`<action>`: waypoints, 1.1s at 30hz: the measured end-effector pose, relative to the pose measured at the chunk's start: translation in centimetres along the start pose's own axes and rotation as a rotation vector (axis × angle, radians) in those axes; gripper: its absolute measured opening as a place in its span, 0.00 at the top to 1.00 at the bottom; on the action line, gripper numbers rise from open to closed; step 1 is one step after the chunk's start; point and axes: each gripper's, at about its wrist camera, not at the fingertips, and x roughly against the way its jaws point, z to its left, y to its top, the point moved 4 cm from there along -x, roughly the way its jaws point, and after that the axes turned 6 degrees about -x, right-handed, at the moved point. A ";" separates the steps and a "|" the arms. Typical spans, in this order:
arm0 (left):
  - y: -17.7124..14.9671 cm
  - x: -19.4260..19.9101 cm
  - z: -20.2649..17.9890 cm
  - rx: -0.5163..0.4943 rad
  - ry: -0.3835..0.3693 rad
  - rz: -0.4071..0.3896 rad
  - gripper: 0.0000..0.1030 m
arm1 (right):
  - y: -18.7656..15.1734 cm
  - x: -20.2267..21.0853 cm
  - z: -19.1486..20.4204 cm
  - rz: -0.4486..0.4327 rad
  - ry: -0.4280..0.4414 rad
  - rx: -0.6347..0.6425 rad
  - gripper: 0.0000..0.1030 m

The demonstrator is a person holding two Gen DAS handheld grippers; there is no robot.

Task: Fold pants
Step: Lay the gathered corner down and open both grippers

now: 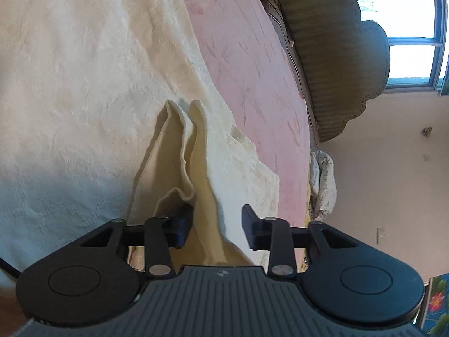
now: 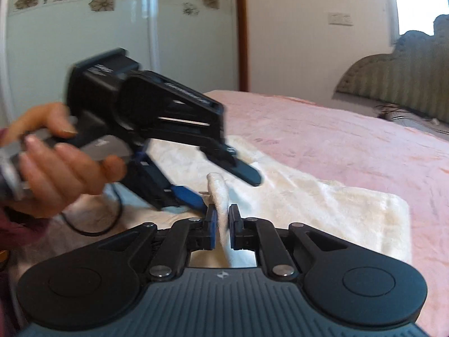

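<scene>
The right gripper (image 2: 221, 226) is pinching a raised fold of the cream pants (image 2: 308, 196), low in the frame's centre. The left gripper (image 1: 217, 226) is standing spread, cloth rising between its fingers without both pads pressing; a hand (image 2: 59, 157) is carrying it at middle left, crowding the fold. The pants are lying crumpled on the pink bed cover (image 2: 350, 134), a headboard (image 2: 398, 81) sitting upper right.
</scene>
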 end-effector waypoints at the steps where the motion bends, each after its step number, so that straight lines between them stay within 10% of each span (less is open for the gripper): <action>1: 0.0 -0.2 0.3 0.016 -0.012 0.004 0.77 | 0.3 0.7 -0.3 -0.033 0.035 -0.028 0.89; 2: -0.1 -0.4 0.4 0.020 -0.021 0.002 0.91 | 0.7 1.2 -1.0 -0.059 0.054 -0.074 0.89; 7: -0.8 1.0 -0.1 -0.074 0.042 -0.081 0.99 | 0.2 -1.3 -4.1 0.046 -0.121 -0.161 0.89; 14: 0.0 2.7 -0.7 -0.205 0.146 -0.121 0.98 | -0.6 -3.6 -0.9 0.074 -0.010 -0.135 0.89; 19: 0.0 2.1 -0.7 -0.249 0.172 -0.107 0.87 | -1.3 -4.9 -1.1 0.134 -0.153 -0.066 0.89; 24: 1.1 5.5 -1.2 -0.294 0.232 -0.203 0.36 | -1.0 -3.7 -0.2 0.101 -0.147 -0.047 0.88; 33: 2.5 3.2 -0.5 -0.270 0.187 -0.119 0.35 | -1.5 -4.6 0.0 0.120 -0.132 -0.095 0.85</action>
